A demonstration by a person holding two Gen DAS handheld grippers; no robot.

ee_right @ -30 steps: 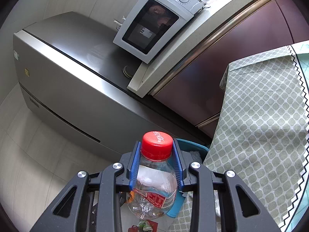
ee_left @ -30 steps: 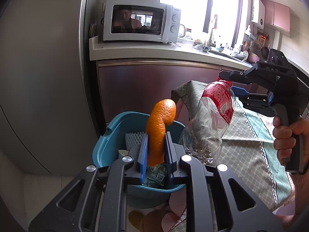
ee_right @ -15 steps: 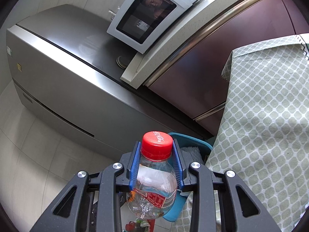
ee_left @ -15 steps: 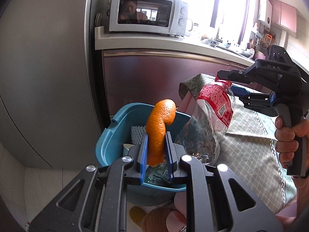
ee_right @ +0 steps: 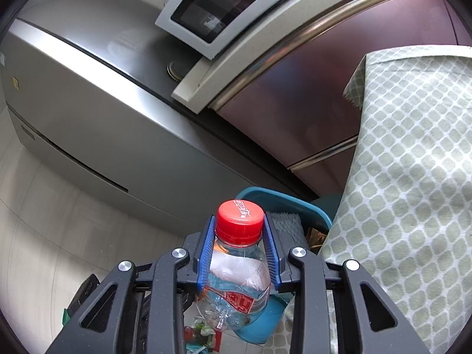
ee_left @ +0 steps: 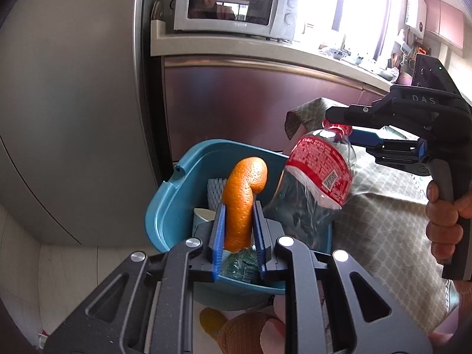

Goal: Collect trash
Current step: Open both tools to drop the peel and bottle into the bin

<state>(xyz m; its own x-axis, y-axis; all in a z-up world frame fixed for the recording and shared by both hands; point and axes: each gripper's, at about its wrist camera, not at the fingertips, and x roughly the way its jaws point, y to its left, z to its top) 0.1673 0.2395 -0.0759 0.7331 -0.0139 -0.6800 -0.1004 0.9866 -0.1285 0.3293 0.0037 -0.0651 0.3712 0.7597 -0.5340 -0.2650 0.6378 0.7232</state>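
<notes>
Now, starting at the far left of your left wrist view, a tall grey refrigerator (ee_left: 67, 112) fills the side of the frame, and next to it a white microwave (ee_left: 233, 6) sits on a pale countertop (ee_left: 250, 51) above maroon cabinet fronts (ee_left: 236, 103). Below the cabinets a teal bin (ee_left: 171, 203) stands on the floor, already holding a white foam net (ee_left: 214, 190), a paper cup (ee_left: 202, 216) and a crumpled green wrapper (ee_left: 240, 267). Your left gripper (ee_left: 238, 230) is clamped on a curl of orange peel (ee_left: 243, 200), blue pads pressed against both sides, with the peel held upright over the bin's opening. Just to the right of the peel, a crushed clear plastic bottle (ee_left: 312, 183) with a red label hangs tilted over the bin's right rim, its base lowest and very near the peel. Your right gripper (ee_right: 239, 236) is closed on the bottle's neck just under the red cap (ee_right: 239, 216), and your right hand (ee_left: 445, 224) grips its handle at the far right. Behind the bottle, a table draped in a green lattice-patterned tablecloth (ee_left: 383, 224) stands right beside the bin. From the right wrist view, the bottle's body dangles beneath the fingers with the bin's rim showing behind and below it.
</notes>
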